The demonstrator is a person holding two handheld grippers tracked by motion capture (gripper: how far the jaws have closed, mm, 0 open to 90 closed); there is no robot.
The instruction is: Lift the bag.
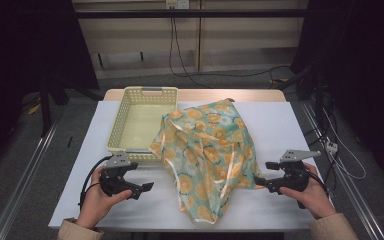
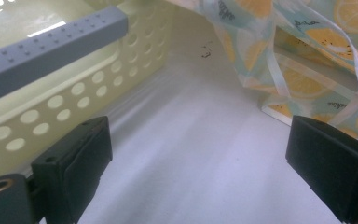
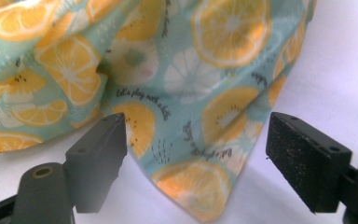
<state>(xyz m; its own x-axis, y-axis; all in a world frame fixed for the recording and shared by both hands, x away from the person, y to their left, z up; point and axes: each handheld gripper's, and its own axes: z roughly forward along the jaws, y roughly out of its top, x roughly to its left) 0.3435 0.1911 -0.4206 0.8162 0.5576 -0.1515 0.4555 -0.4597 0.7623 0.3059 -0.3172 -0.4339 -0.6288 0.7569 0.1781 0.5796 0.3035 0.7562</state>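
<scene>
1. The white-covered rectangular table (image 1: pixel 290 125) carried everything, with a strip of bare wood showing along its far edge.
2. A crumpled teal bag of glossy fabric printed with orange citrus slices (image 1: pixel 205 155) lay at the middle of the table, running from the far centre to the near edge. Its far left side leaned against the basket, and in the left gripper view its white-edged straps (image 2: pixel 317 51) showed at the right.
3. A pale yellow rectangular plastic basket with round holes in its walls and grey handle bars (image 1: pixel 125 115) stood at the far left, touching the bag.
4. The left gripper (image 1: pixel 142 189), held in the person's left hand (image 1: pixel 97 200), was at the near left, just in front of the basket. Its jaws stood wide apart over bare table with nothing between them, the basket wall beside one jaw and the bag beside the other.
5. The right gripper (image 1: pixel 259 182), held in the right hand (image 1: pixel 312 192), was at the near right, at the bag's right corner. Its jaws stood wide apart; that corner lay between them, but the pads did not press on it.
6. Small dark script on the fabric (image 3: pixel 142 100) seemed to read "let's play with", the rest being unclear.
</scene>
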